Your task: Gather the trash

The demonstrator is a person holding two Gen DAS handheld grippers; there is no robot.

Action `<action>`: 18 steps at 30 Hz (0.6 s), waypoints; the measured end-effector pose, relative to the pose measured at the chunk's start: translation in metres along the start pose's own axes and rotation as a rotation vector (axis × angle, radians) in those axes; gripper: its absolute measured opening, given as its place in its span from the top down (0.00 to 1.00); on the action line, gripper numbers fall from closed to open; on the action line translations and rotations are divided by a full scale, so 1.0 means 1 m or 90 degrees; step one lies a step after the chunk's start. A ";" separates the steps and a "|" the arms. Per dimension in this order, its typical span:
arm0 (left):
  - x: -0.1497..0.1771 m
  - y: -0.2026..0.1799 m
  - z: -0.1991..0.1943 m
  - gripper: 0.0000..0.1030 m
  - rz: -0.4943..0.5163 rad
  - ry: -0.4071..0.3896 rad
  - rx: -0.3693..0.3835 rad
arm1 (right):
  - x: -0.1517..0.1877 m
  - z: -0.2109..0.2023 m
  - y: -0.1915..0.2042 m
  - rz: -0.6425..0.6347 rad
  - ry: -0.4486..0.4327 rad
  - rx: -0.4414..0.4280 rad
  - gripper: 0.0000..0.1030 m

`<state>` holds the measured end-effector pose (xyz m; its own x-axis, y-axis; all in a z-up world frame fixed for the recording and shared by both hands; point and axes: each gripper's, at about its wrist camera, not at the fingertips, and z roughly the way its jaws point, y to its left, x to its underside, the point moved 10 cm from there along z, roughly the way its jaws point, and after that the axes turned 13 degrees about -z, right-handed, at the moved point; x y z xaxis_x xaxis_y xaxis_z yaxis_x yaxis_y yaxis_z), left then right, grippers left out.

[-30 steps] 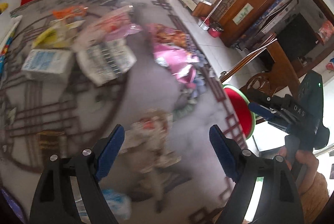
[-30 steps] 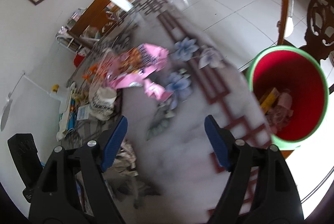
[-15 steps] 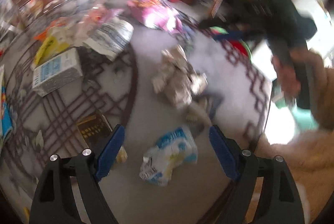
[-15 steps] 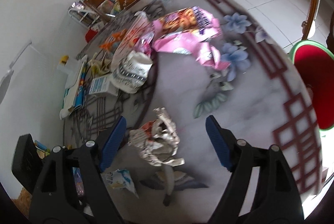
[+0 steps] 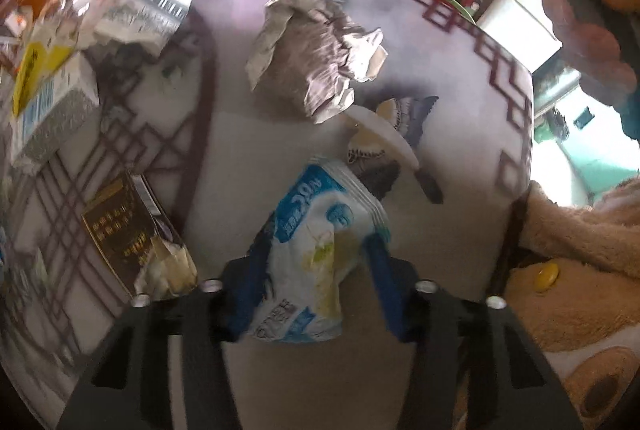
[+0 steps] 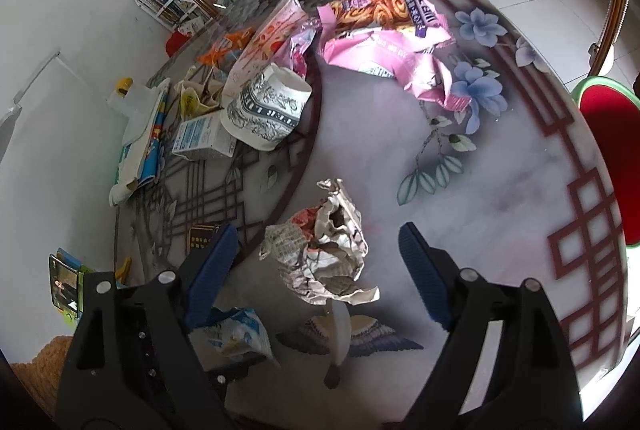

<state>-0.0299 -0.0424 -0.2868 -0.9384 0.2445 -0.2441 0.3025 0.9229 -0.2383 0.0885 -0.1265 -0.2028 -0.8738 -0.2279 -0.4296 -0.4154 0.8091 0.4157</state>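
Observation:
A blue and white wrapper (image 5: 316, 230) lies near the round table's front edge, and my left gripper (image 5: 312, 286) is closing on it, both blue pads against its crumpled sides. The same wrapper (image 6: 240, 330) shows at the lower left of the right wrist view. A crumpled newspaper ball (image 6: 324, 254) sits mid-table. My right gripper (image 6: 316, 236) hovers over the ball with its jaws opening, wide on either side and not touching it. The ball (image 5: 312, 45) also appears beyond the wrapper. A red bin with a green rim (image 6: 588, 85) stands off the table's right edge.
A pink snack bag (image 6: 384, 41), a printed paper tub (image 6: 268, 109), a small carton (image 6: 200, 139) and more wrappers crowd the far side. A brown and gold box (image 5: 120, 230) lies left of the wrapper, a white plastic piece (image 5: 384, 133) just beyond it. A plush tan sleeve (image 5: 580, 270) is at the right.
My left gripper swung down from the paper ball onto the blue and white wrapper and closed its jaws on it. My right gripper moved from the bin side over to the paper ball.

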 end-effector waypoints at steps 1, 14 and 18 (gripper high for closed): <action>0.000 0.000 0.000 0.73 -0.009 0.000 0.006 | 0.000 0.003 0.002 -0.004 0.004 -0.002 0.21; -0.010 0.031 -0.052 0.73 -0.253 -0.122 0.118 | 0.014 0.048 0.019 -0.076 0.085 0.020 0.40; -0.022 0.043 -0.061 0.73 -0.335 -0.173 0.127 | 0.015 0.044 0.011 -0.068 0.080 0.030 0.62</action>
<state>-0.0062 0.0105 -0.2341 -0.9018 -0.3367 -0.2708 -0.1390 0.8196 -0.5559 0.0825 -0.0976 -0.2396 -0.8514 -0.3772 -0.3645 -0.4977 0.8004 0.3341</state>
